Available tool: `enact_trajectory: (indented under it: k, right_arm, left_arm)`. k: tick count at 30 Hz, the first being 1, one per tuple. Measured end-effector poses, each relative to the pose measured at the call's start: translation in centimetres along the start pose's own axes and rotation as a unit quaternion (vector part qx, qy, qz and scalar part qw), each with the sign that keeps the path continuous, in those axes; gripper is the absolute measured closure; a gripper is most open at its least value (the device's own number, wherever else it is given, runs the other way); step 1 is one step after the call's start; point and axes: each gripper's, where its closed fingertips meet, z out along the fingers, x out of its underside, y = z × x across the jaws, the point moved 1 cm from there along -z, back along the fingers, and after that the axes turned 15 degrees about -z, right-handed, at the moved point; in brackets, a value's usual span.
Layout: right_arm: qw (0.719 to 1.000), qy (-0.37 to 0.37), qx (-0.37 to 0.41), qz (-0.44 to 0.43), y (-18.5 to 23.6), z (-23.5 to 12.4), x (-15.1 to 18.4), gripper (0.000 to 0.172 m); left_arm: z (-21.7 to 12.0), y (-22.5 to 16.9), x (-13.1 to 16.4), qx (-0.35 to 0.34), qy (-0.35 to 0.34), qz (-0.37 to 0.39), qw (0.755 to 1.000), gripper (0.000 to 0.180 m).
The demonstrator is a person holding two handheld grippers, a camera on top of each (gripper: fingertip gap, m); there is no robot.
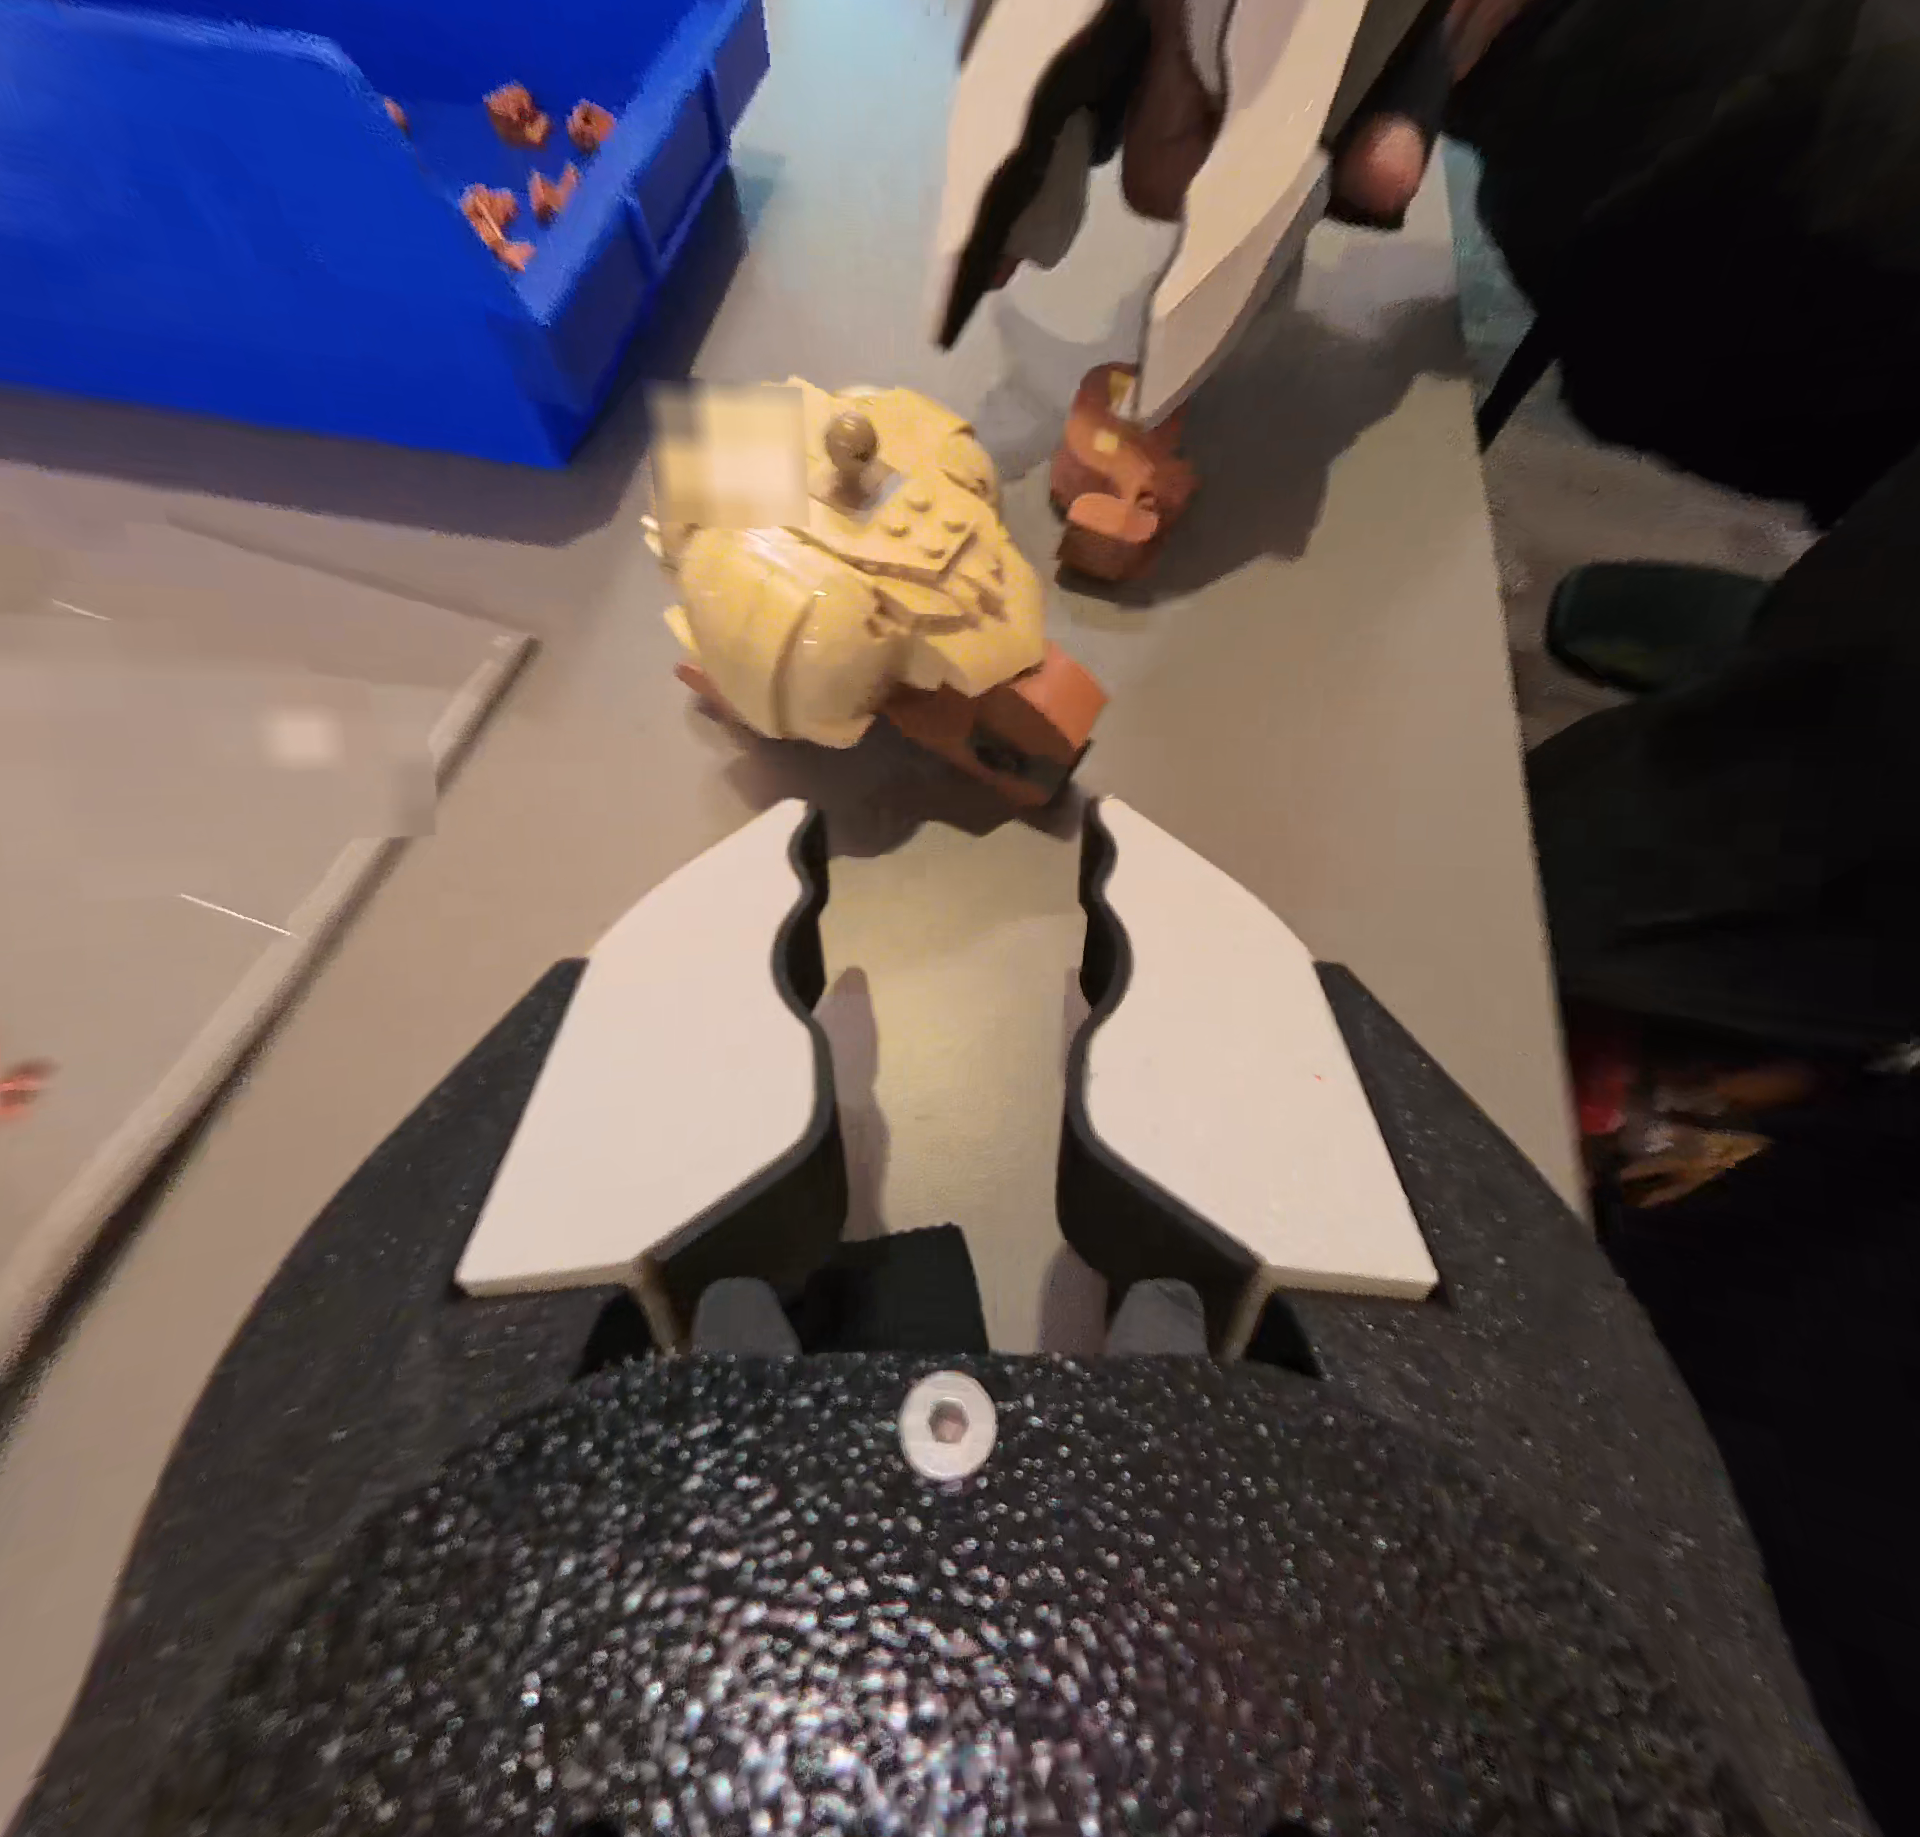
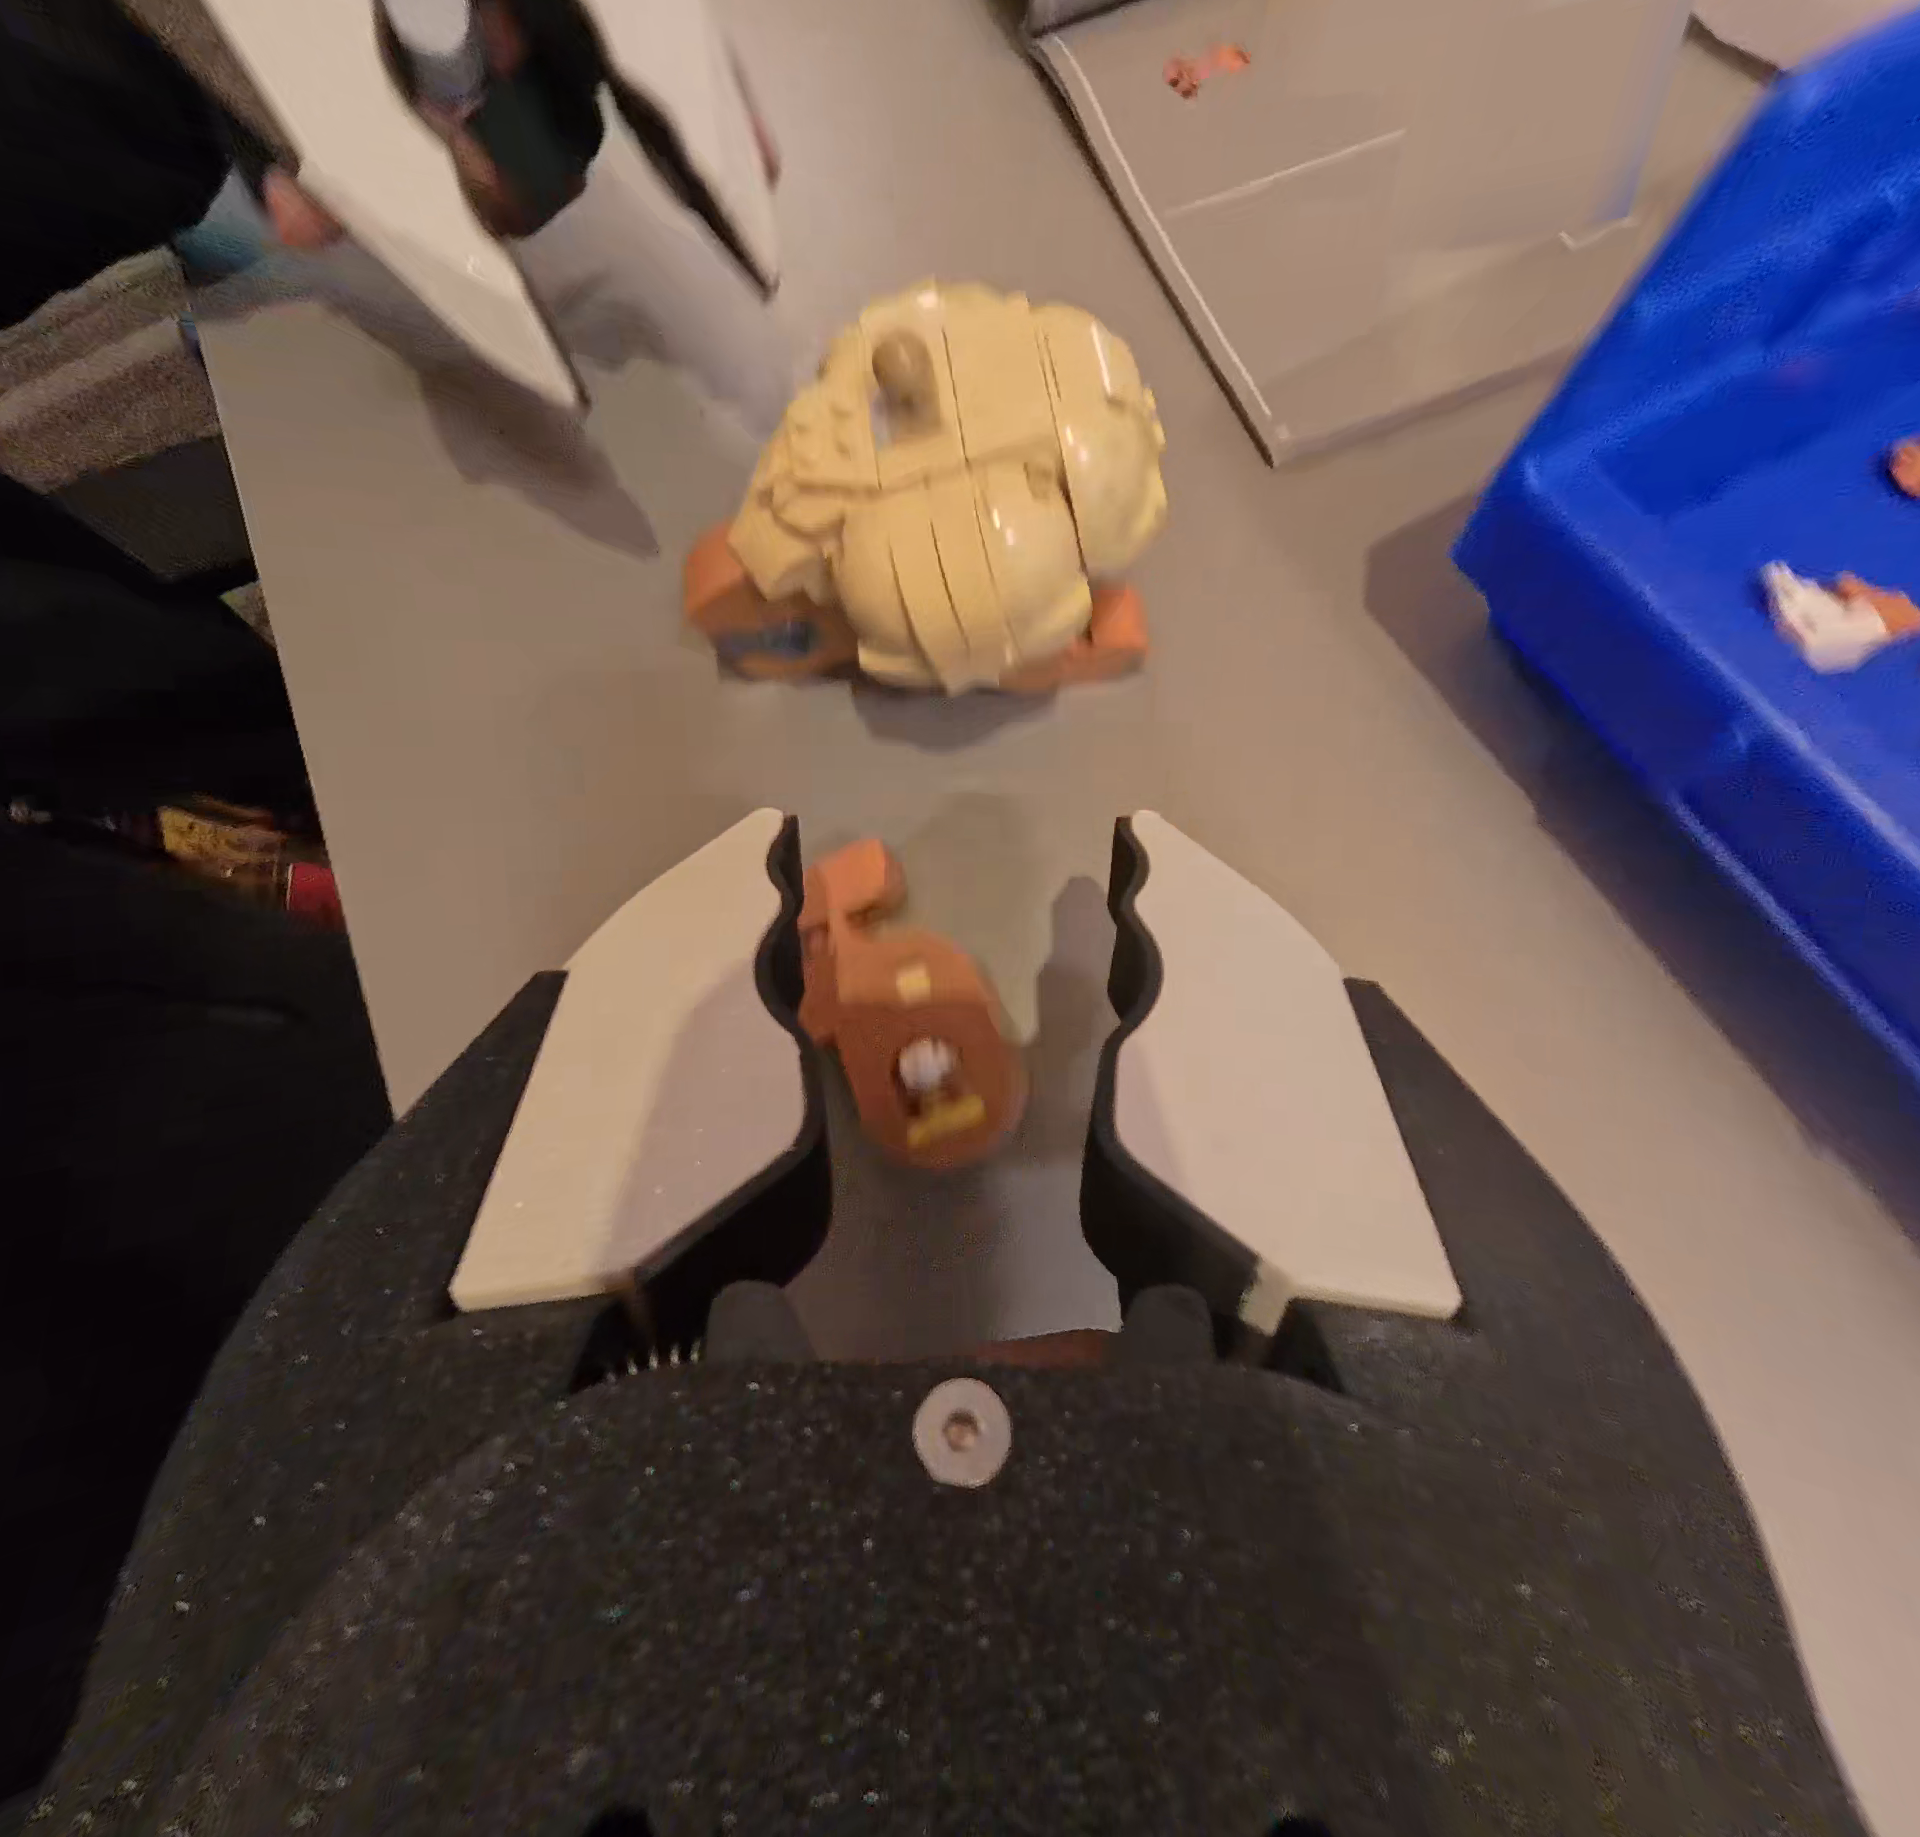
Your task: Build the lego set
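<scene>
A brown brick piece (image 2: 899,1008) lies on the grey tabletop (image 2: 1247,800) between the jaws of the right gripper (image 2: 956,837). It lies against the left finger's dark pad (image 2: 784,956), while the right pad (image 2: 1127,946) stands clear of it with bare tabletop between, so the jaws are open and not gripping. The left wrist view shows the same piece (image 1: 1117,478) under the tip of one pale finger (image 1: 1226,260) of that gripper, the other finger raised off to the side.

Just beyond the piece sits a tan brick model (image 2: 945,509), rounded, with brown blocks at its base and a small knob (image 2: 899,374) on top. The two are near each other but apart.

The left gripper (image 1: 951,816) hovers near the model (image 1: 862,592), jaws open with nothing between them but tabletop; its tips stop just short of the brown block (image 1: 1023,738) at the model's near corner.

A blue bin (image 1: 312,229) stands well off to one side of the tabletop, with small brown bits (image 1: 520,177) inside. A flat grey board (image 1: 208,800) lies beside it. A person's dark clothing (image 1: 1714,333) fills the tabletop's other edge.
</scene>
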Motion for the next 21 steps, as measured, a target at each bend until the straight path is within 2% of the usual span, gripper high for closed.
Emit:
enact_trajectory:
  k: [4, 6, 8, 13, 18, 21]
  right_arm:
    - [0.999, -0.012, 0.016, 0.04, 1.1, -1.7, 2.2, 0.115]
    - [0.997, -0.024, 0.032, 0.064, 2.0, -1.5, 1.7, 0.117]
    - [0.995, -0.035, 0.057, 0.077, 3.3, -0.9, 0.2, 0.119]
    - [0.987, -0.031, 0.122, 0.102, 6.6, 2.5, -2.9, 0.124]
    - [0.981, 0.024, 0.156, 0.117, 5.5, 5.4, -2.2, 0.123]
    - [0.98, 0.046, 0.161, 0.109, 4.8, 6.6, -2.2, 0.123]
  left_arm:
    - [0.6, 3.4, -1.8, 0.012, -0.007, 0.156, 0.988, 0.118]
    - [1.5, 4.8, -3.1, 0.019, -0.006, 0.24, 0.971, 0.118]
    - [2.1, 5.3, -4.2, 0.055, -0.001, 0.291, 0.955, 0.117]
    - [3.2, 6.0, -5.0, 0.122, 0.034, 0.324, 0.938, 0.116]
    - [4.2, 4.7, -3.0, 0.168, 0.054, 0.329, 0.928, 0.115]
    - [4.6, 4.1, -2.3, 0.155, 0.04, 0.33, 0.93, 0.118]
